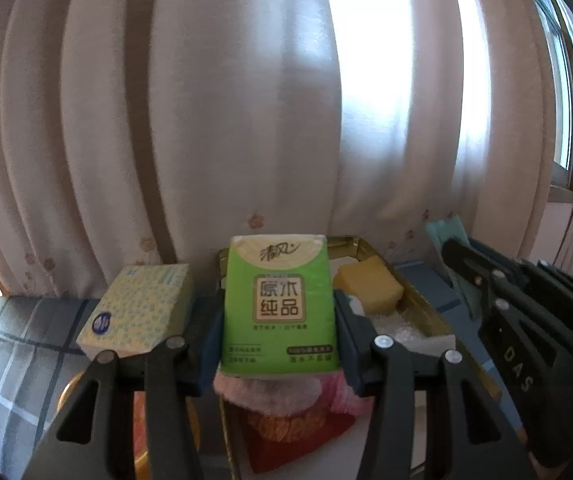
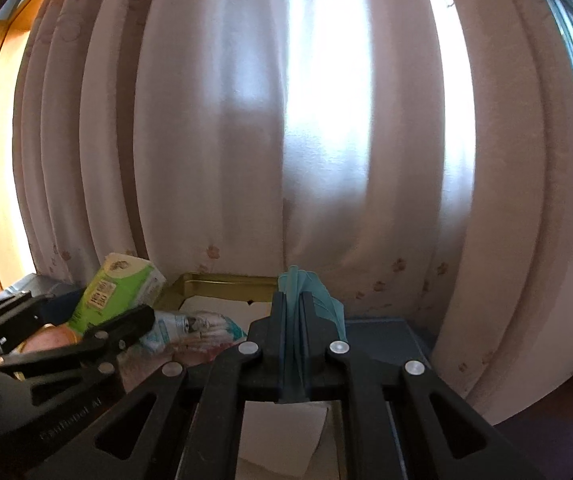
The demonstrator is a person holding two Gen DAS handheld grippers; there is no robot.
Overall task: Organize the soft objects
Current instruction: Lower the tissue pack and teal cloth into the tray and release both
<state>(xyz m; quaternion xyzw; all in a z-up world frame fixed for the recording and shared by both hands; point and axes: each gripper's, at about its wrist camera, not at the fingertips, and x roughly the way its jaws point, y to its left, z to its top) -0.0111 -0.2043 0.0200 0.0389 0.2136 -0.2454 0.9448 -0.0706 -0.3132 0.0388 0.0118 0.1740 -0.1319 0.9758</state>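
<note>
The left gripper (image 1: 280, 316) clamps the green tissue pack (image 1: 279, 304) by its long sides, at six o'clock above the gold tray (image 1: 422, 304). The right gripper (image 2: 295, 332) is clenched on a thin teal cloth (image 2: 314, 296). Both look light and squashy, so a mid-body hold should suit.

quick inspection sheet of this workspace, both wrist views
surface: blue plaid cloth; a gold-rimmed tray stands on it.
job's things: green tissue pack held upright; teal folded sheet gripped on edge; yellow sponge in the tray; dotted tissue pack left of the tray; pink fluffy cloth under the green pack.
clutter: red item and a printed plastic packet in the tray, kind unclear.
grippers: left gripper shut on the green tissue pack; right gripper shut on the teal sheet.
cables: nothing seen.
surroundings: pale curtain, window at right.
</note>
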